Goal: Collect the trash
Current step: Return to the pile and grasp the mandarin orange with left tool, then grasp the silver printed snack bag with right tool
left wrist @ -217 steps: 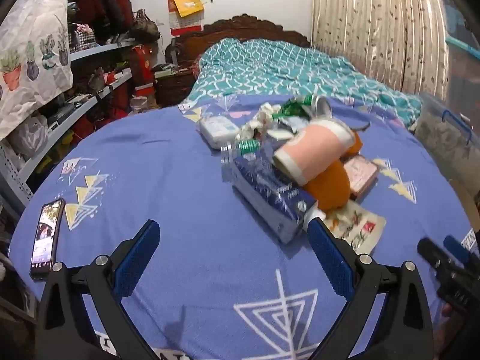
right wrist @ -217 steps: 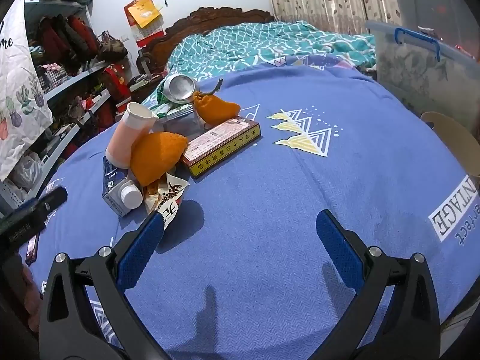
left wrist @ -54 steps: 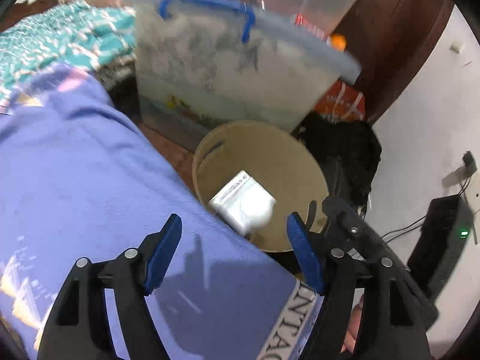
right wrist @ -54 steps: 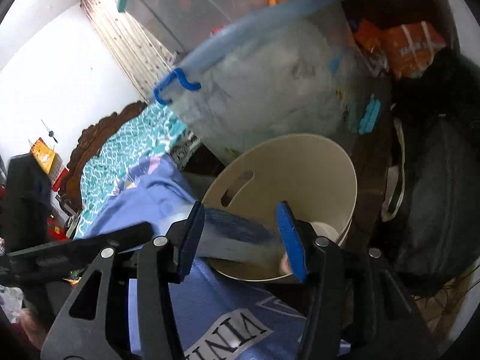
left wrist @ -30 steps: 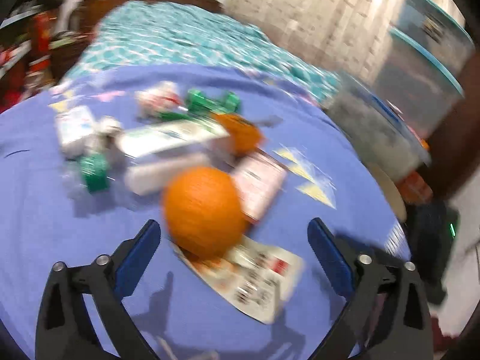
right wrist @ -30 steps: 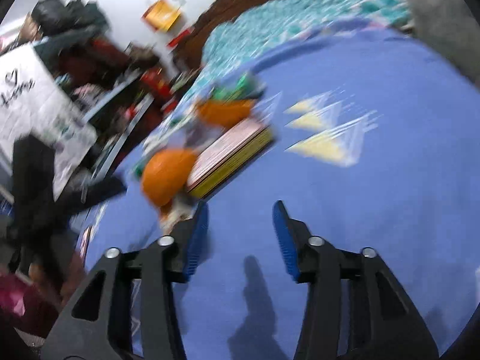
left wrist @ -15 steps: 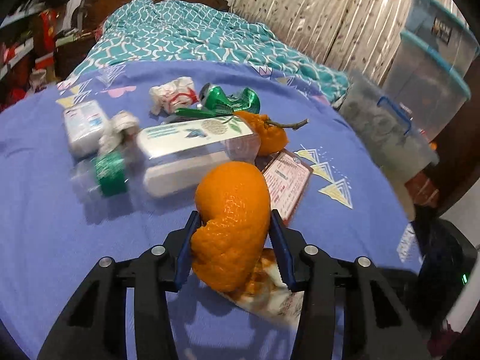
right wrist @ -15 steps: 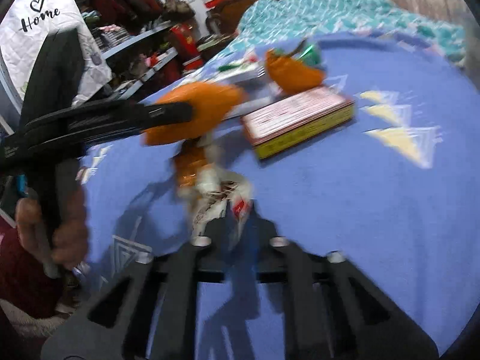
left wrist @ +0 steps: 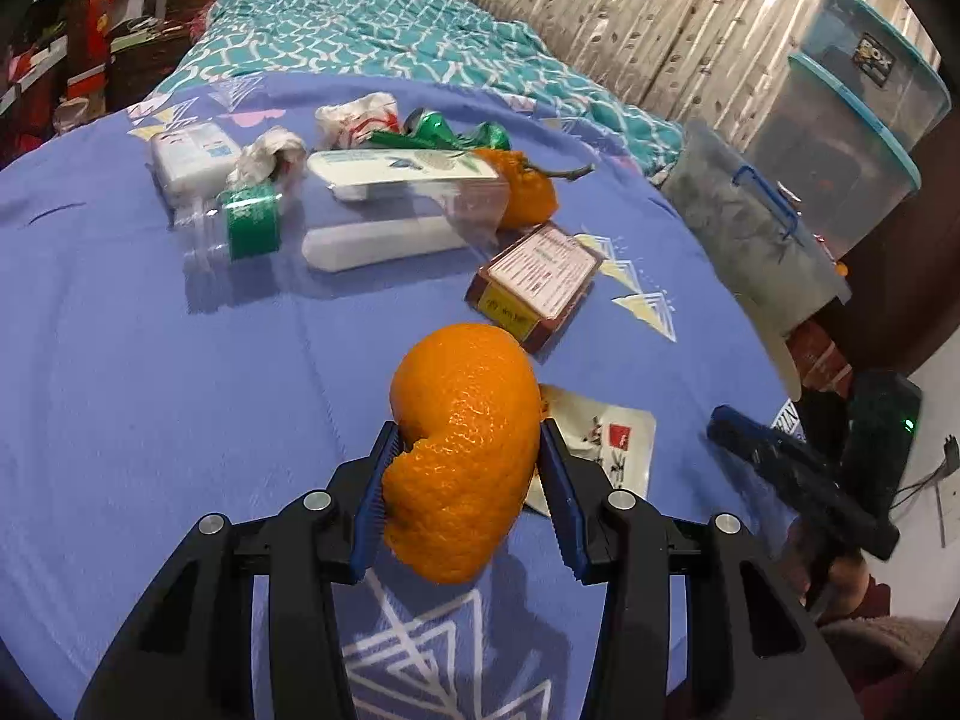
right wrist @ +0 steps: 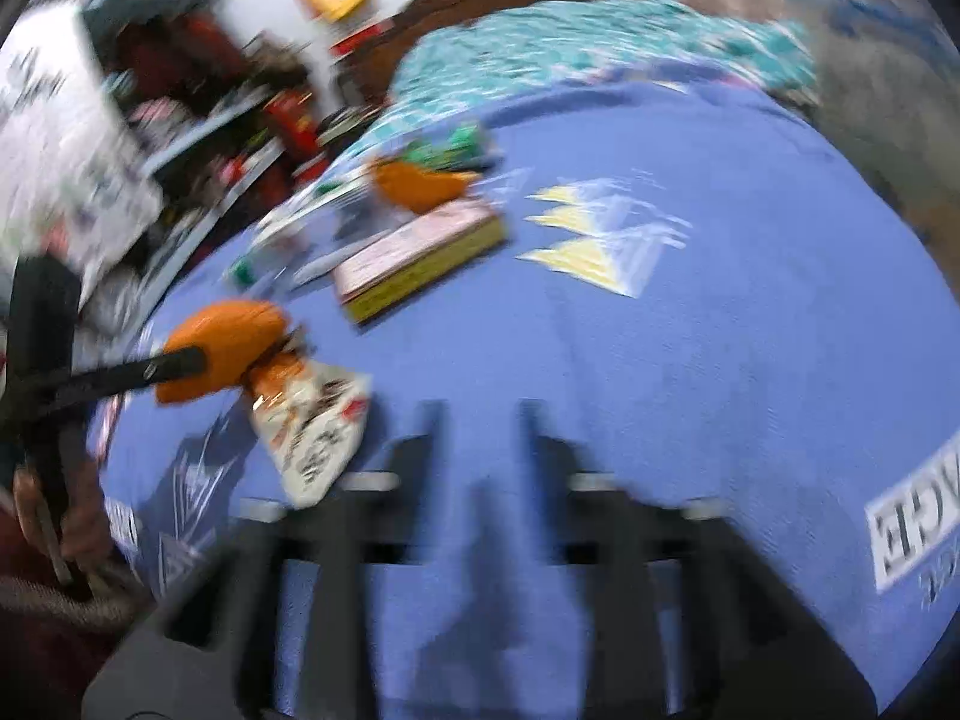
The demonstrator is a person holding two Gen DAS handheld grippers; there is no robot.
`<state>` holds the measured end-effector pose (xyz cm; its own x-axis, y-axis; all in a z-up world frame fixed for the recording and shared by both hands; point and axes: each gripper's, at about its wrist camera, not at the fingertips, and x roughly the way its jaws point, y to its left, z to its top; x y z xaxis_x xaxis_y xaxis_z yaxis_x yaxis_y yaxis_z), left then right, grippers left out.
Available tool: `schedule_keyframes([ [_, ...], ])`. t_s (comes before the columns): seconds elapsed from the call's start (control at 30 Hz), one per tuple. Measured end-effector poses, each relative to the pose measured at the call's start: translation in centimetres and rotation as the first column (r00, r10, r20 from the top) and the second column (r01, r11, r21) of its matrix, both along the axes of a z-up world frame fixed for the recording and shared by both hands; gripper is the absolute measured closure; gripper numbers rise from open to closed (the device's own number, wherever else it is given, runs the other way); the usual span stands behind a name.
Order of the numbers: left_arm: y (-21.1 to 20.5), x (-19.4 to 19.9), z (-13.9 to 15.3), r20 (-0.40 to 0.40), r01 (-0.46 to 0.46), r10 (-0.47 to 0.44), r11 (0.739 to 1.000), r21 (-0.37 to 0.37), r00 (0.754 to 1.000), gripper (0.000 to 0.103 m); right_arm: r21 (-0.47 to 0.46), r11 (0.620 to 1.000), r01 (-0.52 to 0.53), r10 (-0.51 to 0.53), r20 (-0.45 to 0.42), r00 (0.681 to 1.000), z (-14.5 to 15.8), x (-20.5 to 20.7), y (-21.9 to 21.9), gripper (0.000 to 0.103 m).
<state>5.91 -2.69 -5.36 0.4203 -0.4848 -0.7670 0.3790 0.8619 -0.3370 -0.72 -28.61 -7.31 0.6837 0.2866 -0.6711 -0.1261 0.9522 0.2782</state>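
The left tongs point(left wrist: 467, 483) are clamped on a piece of orange peel point(left wrist: 465, 456), its dimpled skin pressed between the two blue pads and lifted clear of the blue tabletop point(left wrist: 150, 390). Just ahead of these tongs and slightly to their right lies a flat printed wrapper point(left wrist: 606, 441), and further ahead a small red-and-yellow box point(left wrist: 534, 276). Beyond that sit a clear plastic package point(left wrist: 396, 204), a crushed bottle with a green label point(left wrist: 240, 222), a second piece of peel with a stem point(left wrist: 528, 192), and a white packet point(left wrist: 192, 159).

The left wrist view is sharp; the right wrist view is smeared by motion. There the right tongs point(right wrist: 480, 450) appear as two dark fingers with a narrow gap over bare cloth and nothing visible between them, though the blur makes it impossible to tell their state. That view alone shows the left tongs from the side, far to the left, carrying the peel above the wrapper. The left view in turn shows stacked clear storage bins point(left wrist: 840, 138) off to the right.
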Motion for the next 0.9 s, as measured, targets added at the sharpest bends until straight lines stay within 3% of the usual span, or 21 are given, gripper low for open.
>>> schedule_keyframes([
  [0.2,3.2,-0.7,0.4,-0.007,-0.089,0.089,0.996,-0.017,0.996,0.059,-0.195,0.958,-0.213,0.228,0.061,0.972,1.3,0.2,8.0,0.01],
  [0.33,5.7,-1.1,0.0,-0.032,-0.147,0.146,0.988,-0.049,0.989,0.059,-0.306,0.9,-0.309,0.321,-0.012,0.947,-0.4,2.3,12.7,0.01],
  [0.43,7.0,-1.2,-0.6,-0.06,-0.164,0.159,0.983,-0.087,0.985,0.059,-0.322,0.882,-0.344,0.329,-0.1,0.939,-1.8,3.6,14.3,0.011],
  [0.5,7.3,-1.3,-0.6,-0.056,-0.161,0.156,0.982,-0.095,0.986,0.059,-0.281,0.906,-0.317,0.302,-0.097,0.948,-1.8,4.3,13.3,0.015],
  [0.63,6.8,-1.4,-0.5,-0.045,-0.128,0.124,0.986,-0.107,0.991,0.059,-0.191,0.953,-0.236,0.222,-0.092,0.971,-1.3,4.7,10.0,0.04],
  [0.8,5.2,-1.5,-0.4,-0.029,-0.08,0.077,0.99,-0.116,0.997,0.058,-0.042,0.981,-0.192,0.189,-0.06,0.98,0.4,3.2,6.8,0.068],
  [0.9,4.6,-1.3,-0.7,-0.059,-0.044,0.034,0.985,-0.169,0.998,0.059,0.096,0.987,-0.131,0.134,-0.022,0.991,1.3,2.4,3.9,0.081],
])
